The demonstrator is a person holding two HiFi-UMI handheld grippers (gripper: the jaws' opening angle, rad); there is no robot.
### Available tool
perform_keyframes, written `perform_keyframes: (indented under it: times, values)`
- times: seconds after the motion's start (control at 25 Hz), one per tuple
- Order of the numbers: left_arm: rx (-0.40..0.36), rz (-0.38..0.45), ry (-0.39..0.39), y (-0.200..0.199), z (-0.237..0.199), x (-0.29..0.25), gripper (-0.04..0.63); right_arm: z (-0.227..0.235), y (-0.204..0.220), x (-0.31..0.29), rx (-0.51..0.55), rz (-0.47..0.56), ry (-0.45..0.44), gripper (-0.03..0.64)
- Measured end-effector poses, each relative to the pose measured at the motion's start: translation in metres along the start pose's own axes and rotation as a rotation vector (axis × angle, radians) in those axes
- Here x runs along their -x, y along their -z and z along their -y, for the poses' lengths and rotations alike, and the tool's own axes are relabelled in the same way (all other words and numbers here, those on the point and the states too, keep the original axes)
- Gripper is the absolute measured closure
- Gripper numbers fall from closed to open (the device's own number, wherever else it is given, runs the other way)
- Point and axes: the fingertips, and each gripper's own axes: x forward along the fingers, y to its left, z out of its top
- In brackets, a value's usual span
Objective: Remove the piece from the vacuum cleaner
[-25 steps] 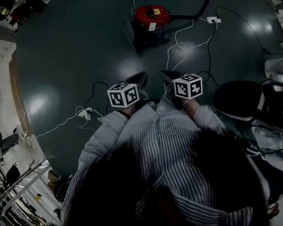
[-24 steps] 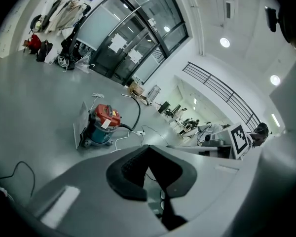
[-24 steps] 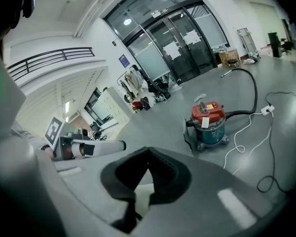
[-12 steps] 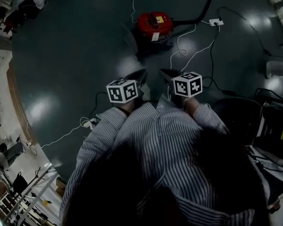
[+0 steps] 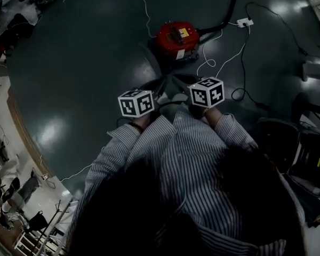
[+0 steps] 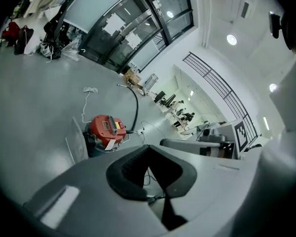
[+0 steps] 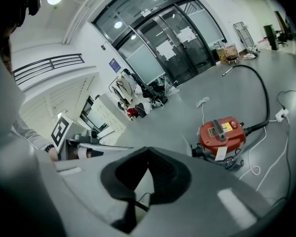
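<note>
The red vacuum cleaner (image 5: 175, 38) stands on the dark floor ahead of me, with a black hose (image 5: 230, 8) running off from its right side. It also shows in the left gripper view as the vacuum cleaner (image 6: 106, 129), and in the right gripper view as the vacuum cleaner (image 7: 222, 135). My left gripper (image 5: 153, 86) and right gripper (image 5: 182, 81) are held side by side at chest height, short of the machine and touching nothing. The left gripper (image 6: 148, 147) has its jaws together and empty. The right gripper (image 7: 147, 150) is shut and empty too.
White cables (image 5: 209, 55) loop over the floor to a power strip (image 5: 242, 22) right of the vacuum. A flat grey panel (image 6: 76, 142) leans at the machine's left. Dark chairs and equipment (image 5: 309, 143) crowd the right side. Glass doors (image 7: 172, 43) stand far behind.
The vacuum cleaner has come lower in the head view and nearer to both grippers, as the person walks toward it. Both grippers stay shut and side by side.
</note>
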Motion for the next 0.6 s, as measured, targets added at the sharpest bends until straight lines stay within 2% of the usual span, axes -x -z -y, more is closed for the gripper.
perform_keyframes:
  times: [0.36, 0.6]
  values:
    - [0.087, -0.026, -0.041, -0.006, -0.03, -0.025, 0.589, 0.019, -0.013, -0.024, -0.026, -0.104, 0.009, 0.615]
    - [0.138, -0.075, -0.058, 0.01, -0.063, -0.053, 0.589, 0.037, -0.006, -0.058, -0.043, -0.184, 0.009, 0.615]
